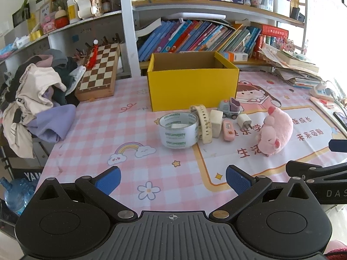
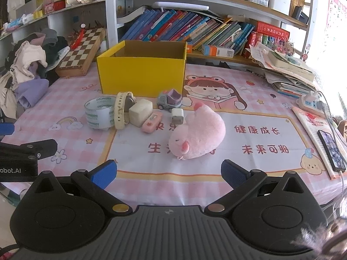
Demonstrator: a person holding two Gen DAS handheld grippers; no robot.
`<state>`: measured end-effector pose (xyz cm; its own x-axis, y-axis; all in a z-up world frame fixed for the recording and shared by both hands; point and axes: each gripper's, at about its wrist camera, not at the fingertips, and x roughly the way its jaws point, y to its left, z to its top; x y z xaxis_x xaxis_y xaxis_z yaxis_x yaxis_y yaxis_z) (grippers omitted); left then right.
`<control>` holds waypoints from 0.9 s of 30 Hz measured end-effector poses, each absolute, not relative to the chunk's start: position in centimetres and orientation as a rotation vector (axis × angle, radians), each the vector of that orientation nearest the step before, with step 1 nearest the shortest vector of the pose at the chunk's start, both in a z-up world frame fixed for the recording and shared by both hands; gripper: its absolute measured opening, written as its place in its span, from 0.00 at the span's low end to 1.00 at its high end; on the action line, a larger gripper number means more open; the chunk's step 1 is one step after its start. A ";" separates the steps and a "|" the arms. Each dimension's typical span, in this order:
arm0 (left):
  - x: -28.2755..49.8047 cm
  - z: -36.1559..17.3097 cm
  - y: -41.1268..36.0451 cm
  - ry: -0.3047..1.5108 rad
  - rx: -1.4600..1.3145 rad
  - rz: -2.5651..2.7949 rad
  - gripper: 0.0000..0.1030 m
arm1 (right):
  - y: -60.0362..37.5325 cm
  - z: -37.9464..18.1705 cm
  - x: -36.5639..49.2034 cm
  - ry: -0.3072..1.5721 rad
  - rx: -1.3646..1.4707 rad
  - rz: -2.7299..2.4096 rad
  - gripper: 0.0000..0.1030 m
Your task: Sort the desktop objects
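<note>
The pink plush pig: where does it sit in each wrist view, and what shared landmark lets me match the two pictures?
Left wrist view: the pink plush pig lies right of centre, at the right end of the row of small items, just right of the white charger plug.
Right wrist view: the pig lies near the centre, straight ahead of the open gripper.
Shared landmark: the yellow box stands behind the row in both.
</note>
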<state>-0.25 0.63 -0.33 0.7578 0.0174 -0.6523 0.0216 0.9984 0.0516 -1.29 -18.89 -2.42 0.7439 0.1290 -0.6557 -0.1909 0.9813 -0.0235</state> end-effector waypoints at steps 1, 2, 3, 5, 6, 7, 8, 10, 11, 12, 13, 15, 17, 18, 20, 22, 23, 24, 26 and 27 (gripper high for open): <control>-0.3 -0.3 0.7 0.709 0.057 -0.003 1.00 | -18.8 -2.4 -1.3 0.710 -0.092 0.175 1.00; -0.3 -0.3 0.7 0.708 0.057 -0.005 1.00 | -18.8 -2.4 -1.3 0.709 -0.093 0.175 1.00; -0.4 -0.3 0.7 0.707 0.057 -0.006 1.00 | -18.7 -2.4 -1.4 0.708 -0.094 0.175 1.00; -0.4 -0.2 0.8 0.707 0.058 -0.009 1.00 | -18.6 -2.3 -1.4 0.706 -0.097 0.175 1.00; -0.4 -0.2 0.8 0.707 0.057 -0.010 1.00 | -18.6 -2.3 -1.4 0.707 -0.099 0.175 1.00; -0.3 -0.2 0.8 0.707 0.055 -0.010 1.00 | -18.6 -2.3 -1.4 0.708 -0.101 0.174 1.00; -0.3 -0.3 0.8 0.708 0.053 -0.010 1.00 | -18.6 -2.3 -1.4 0.708 -0.102 0.172 1.00; -0.2 -0.3 0.8 0.711 0.050 -0.012 1.00 | -18.7 -2.3 -1.4 0.708 -0.101 0.167 1.00; -0.1 -0.3 0.7 0.712 0.051 -0.015 1.00 | -18.7 -2.2 -1.4 0.707 -0.100 0.164 1.00; -0.1 -0.4 0.7 0.713 0.053 -0.018 1.00 | -18.8 -2.2 -1.4 0.708 -0.098 0.162 1.00; -0.1 -0.4 0.6 0.713 0.055 -0.021 1.00 | -18.9 -2.3 -1.3 0.709 -0.096 0.159 1.00; 0.0 -0.4 0.5 0.715 0.059 -0.025 1.00 | -18.9 -2.3 -1.2 0.713 -0.095 0.157 1.00; 0.1 -0.5 0.5 0.717 0.061 -0.027 1.00 | -18.9 -2.4 -1.1 0.715 -0.097 0.159 1.00; 0.2 -0.5 0.5 0.719 0.061 -0.027 1.00 | -18.9 -2.4 -1.0 0.716 -0.098 0.160 1.00; 0.3 -0.6 0.4 0.723 0.060 -0.025 1.00 | -18.9 -2.4 -0.9 0.719 -0.099 0.161 1.00; 0.5 -0.7 0.4 0.728 0.060 -0.024 1.00 | -19.0 -2.5 -0.7 0.724 -0.098 0.161 1.00; 0.6 -0.7 0.4 0.730 0.059 -0.023 1.00 | -19.1 -2.6 -0.6 0.727 -0.098 0.161 1.00; 0.7 -0.8 0.3 0.733 0.058 -0.024 1.00 | -19.1 -2.7 -0.5 0.730 -0.097 0.161 1.00; 0.9 -0.9 0.2 0.738 0.058 -0.026 1.00 | -19.3 -2.8 -0.2 0.737 -0.095 0.161 1.00; 1.0 -0.9 0.1 0.741 0.059 -0.027 1.00 | -19.3 -2.9 0.0 0.740 -0.094 0.161 1.00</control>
<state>1.03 0.12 -0.95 0.7378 -0.0042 -0.6750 0.0458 0.9980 0.0439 -0.04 -19.35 -2.87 0.7267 0.1131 -0.6776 -0.1791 0.9834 -0.0280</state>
